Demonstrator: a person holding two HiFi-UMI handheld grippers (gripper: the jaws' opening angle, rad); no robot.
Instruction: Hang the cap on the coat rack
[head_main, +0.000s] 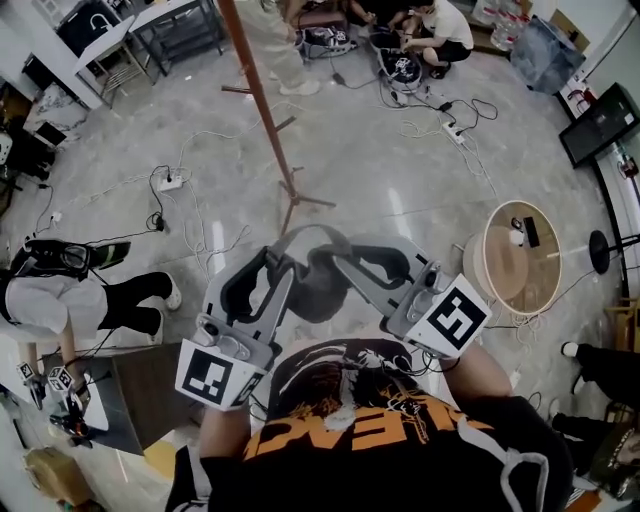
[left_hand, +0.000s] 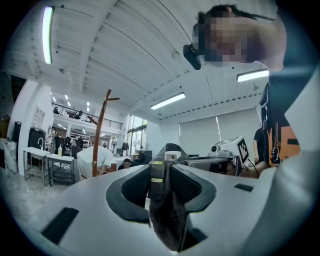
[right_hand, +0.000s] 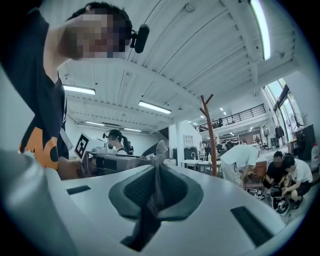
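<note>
A grey cap (head_main: 318, 275) hangs between my two grippers, held up in front of the person's chest. My left gripper (head_main: 283, 262) is shut on the cap's strap end; the strap (left_hand: 167, 200) with its small gold clips is pinched between the pads. My right gripper (head_main: 345, 262) is shut on a fold of the cap fabric (right_hand: 156, 185). The brown wooden coat rack (head_main: 262, 100) stands on the floor ahead, beyond the cap. Its forked top shows in the left gripper view (left_hand: 100, 130) and in the right gripper view (right_hand: 210, 135). The cap is well apart from the rack.
Cables and a power strip (head_main: 168, 182) lie on the grey floor around the rack's feet (head_main: 300, 200). A round wooden table (head_main: 520, 255) stands at the right. People crouch at the far side (head_main: 430, 30), and another person sits at the left (head_main: 60, 290).
</note>
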